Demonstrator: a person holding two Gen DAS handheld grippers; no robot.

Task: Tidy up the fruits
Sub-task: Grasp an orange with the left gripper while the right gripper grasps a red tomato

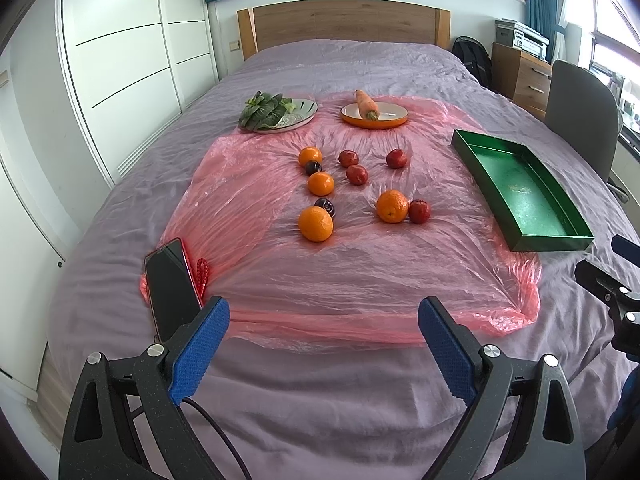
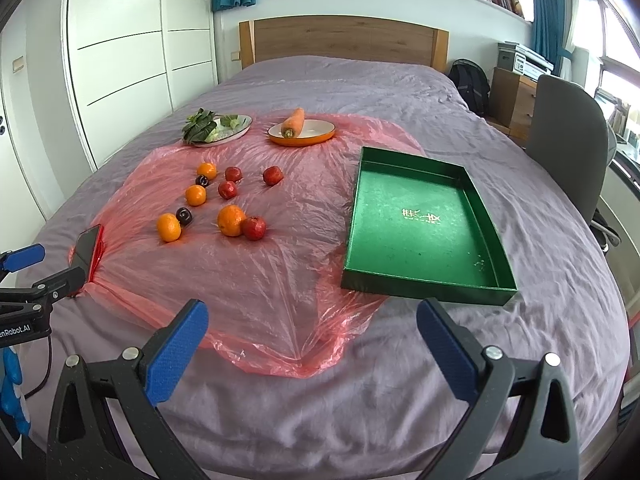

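Fruits: four oranges [image 1: 315, 223], four red apples [image 1: 419, 211] and two dark plums [image 1: 325, 207] lie loose on the pink plastic sheet [image 1: 360, 280], ahead of both tools.
Green tray [image 2: 420, 232]: ahead-right of the right tool, bare inside.
Left tool [image 1: 323, 350]: jaws wide apart, holding nothing.
Right tool [image 2: 312, 346]: jaws wide apart, holding nothing.
Phone [image 1: 172, 288]: just ahead-left of the left tool.

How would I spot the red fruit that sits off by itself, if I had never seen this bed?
Start at the green tray on the pink plastic sheet. Look left, toward the orange plate with the carrot. The lone red fruit lies nearest that tray, apart from the other red fruits, touching no orange.
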